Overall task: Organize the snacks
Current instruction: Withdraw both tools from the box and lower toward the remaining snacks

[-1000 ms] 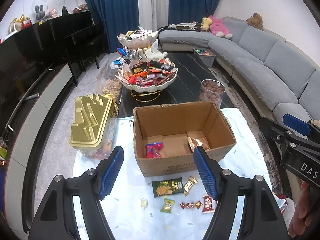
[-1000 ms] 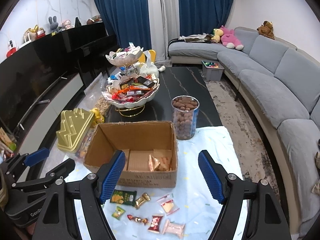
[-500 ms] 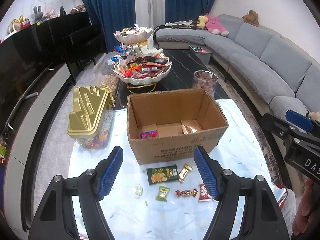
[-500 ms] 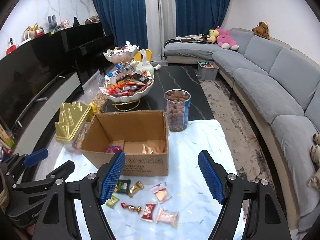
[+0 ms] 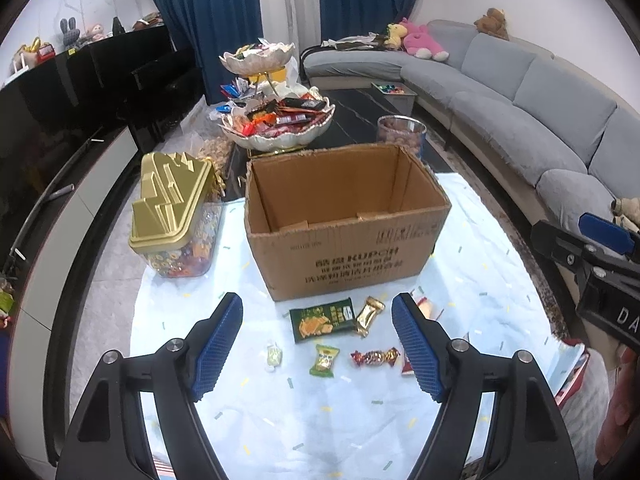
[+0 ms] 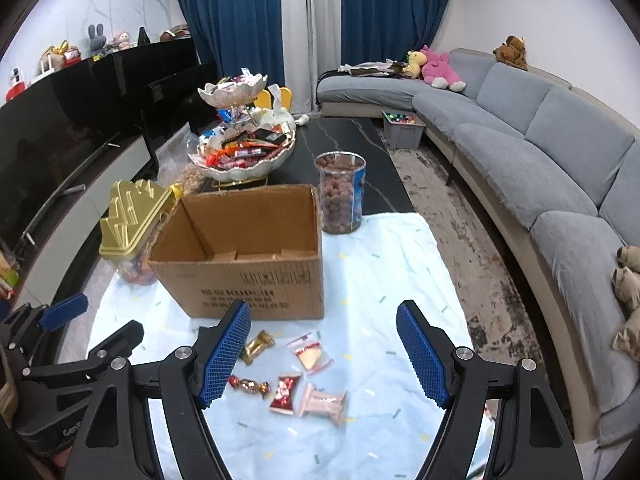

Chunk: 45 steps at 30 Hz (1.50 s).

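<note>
Left gripper [image 5: 317, 314], jaws opening, nothing between them; right gripper [image 6: 324, 326], wide and empty. Wrapped snacks, including a green rectangular packet [image 5: 322, 319], lie on the pale cloth [image 5: 472, 248] at 6 o'clock of the open brown cardboard box [image 5: 344, 216].

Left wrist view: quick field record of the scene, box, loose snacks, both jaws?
box: cardboard box, open top, on pale cloth
loose snacks: green packet, gold candy, red twist candy, all on the cloth in front of the box
left gripper: jaws opening, nothing between them
right gripper: jaws open, empty
gold-lid jar: left of box
</note>
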Each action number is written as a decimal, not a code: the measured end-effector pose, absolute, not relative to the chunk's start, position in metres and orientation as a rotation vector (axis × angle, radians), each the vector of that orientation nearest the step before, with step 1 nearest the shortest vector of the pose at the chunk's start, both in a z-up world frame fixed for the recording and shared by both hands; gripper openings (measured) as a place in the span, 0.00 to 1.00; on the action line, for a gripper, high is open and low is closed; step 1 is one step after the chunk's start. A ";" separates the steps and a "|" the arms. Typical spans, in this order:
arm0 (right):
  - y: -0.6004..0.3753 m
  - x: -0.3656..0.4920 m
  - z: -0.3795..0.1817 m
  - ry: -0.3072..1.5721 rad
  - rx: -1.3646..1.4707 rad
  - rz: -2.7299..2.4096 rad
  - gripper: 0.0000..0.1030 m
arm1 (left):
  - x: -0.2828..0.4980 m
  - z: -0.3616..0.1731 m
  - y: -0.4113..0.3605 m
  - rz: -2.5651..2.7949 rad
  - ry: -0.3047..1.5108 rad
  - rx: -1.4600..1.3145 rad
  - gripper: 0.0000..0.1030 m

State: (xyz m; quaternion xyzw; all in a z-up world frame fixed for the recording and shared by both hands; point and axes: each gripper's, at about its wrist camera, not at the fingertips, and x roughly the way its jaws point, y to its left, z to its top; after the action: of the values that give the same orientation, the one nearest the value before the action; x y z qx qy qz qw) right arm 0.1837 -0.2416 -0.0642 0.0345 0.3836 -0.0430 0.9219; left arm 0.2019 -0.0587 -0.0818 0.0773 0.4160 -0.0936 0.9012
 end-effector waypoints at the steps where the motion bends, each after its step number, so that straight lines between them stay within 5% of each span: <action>1: -0.242 0.181 -0.067 0.791 0.069 -0.091 0.74 | 0.200 -0.086 -0.059 -0.197 0.866 0.161 0.74; 45: -0.232 0.160 -0.192 0.844 0.021 -0.193 0.74 | 0.190 -0.225 -0.051 -0.220 0.885 0.176 0.74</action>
State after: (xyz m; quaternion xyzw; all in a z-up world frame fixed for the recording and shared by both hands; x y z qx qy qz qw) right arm 0.1600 -0.2321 -0.1917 0.0101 0.4092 -0.0936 0.9076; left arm 0.1903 -0.0509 -0.2252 0.0847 0.4268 -0.1061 0.8941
